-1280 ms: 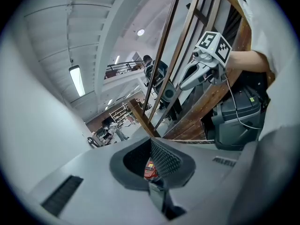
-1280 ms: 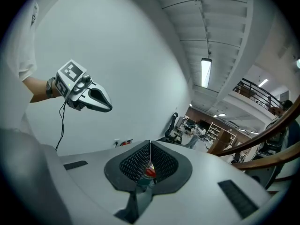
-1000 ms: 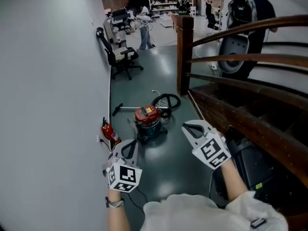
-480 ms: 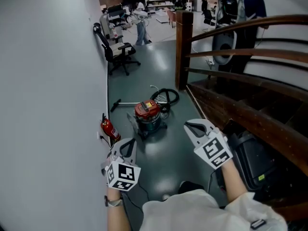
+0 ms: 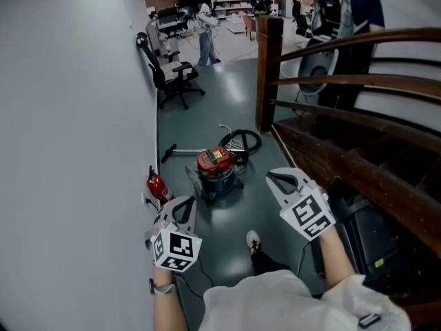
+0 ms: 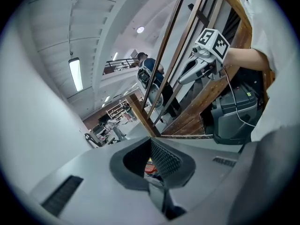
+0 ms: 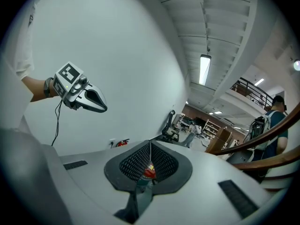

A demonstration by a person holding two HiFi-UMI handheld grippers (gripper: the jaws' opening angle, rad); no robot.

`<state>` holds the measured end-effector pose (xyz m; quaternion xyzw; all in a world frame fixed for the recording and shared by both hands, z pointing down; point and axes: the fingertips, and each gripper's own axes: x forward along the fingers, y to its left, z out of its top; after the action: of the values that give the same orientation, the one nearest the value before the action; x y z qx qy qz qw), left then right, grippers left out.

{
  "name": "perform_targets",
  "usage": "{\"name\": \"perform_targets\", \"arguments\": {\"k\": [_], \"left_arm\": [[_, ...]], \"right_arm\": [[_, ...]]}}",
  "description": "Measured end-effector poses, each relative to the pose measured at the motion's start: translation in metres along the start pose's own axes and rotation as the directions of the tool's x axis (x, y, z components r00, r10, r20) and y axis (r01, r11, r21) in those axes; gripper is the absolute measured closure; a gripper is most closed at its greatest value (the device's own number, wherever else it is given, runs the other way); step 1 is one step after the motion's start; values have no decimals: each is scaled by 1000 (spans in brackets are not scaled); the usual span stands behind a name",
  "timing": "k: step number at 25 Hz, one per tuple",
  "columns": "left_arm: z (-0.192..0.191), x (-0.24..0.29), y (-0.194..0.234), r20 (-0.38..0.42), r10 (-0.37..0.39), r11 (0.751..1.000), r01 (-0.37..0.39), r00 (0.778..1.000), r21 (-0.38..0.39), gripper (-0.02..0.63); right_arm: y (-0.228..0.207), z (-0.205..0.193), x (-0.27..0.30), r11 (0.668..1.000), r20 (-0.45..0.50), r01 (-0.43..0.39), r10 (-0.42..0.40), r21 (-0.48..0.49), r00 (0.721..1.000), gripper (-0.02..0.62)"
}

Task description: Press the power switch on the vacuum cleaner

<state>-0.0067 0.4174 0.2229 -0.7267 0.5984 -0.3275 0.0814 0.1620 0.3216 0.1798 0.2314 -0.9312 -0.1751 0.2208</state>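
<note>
1. Floor (image 5: 234, 95): smooth, dark grey-green, semi-gloss, with pale reflections.
2. Wall (image 5: 69, 116): plain white, matt.
3. Stair rail (image 5: 358, 43): dark brown wood with a polished sheen.
4. Vacuum cleaner (image 5: 215, 167): red top looks like glossy plastic; drum teal, smooth. Hose (image 5: 255, 143) black.
5. Left gripper (image 5: 186, 202) and right gripper (image 5: 272, 178): matt pale grey plastic shells. Pads (image 7: 136, 163) black, fine grid texture.

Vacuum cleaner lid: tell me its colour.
The vacuum cleaner lid is red, above a dark teal drum. The head view shows it best.
</note>
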Motion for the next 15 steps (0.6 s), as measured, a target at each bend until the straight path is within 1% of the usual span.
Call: {"name": "perform_targets", "arguments": {"k": [2,7,11,15], "left_arm": [[-1,13,11,-5,11,1000,-11,1000,-4,607],[7,49,35,-4,24,1000,-24,1000,-4,607],[15,82,50,1,14,1000,-14,1000,-5,607],[17,111,62,-11,0,1000,-1,1000,-8,607]], "right_arm": [[-11,-2,15,1000,1,-3,3,-18,1000,565],[-38,-2,49,999,7,-26,26,-28,1000,565],[-66,-4,73,999,15,-23,23,-22,1000,565],[-90,-12,95,1000,2,-25,25,-16,1000,565]]}}
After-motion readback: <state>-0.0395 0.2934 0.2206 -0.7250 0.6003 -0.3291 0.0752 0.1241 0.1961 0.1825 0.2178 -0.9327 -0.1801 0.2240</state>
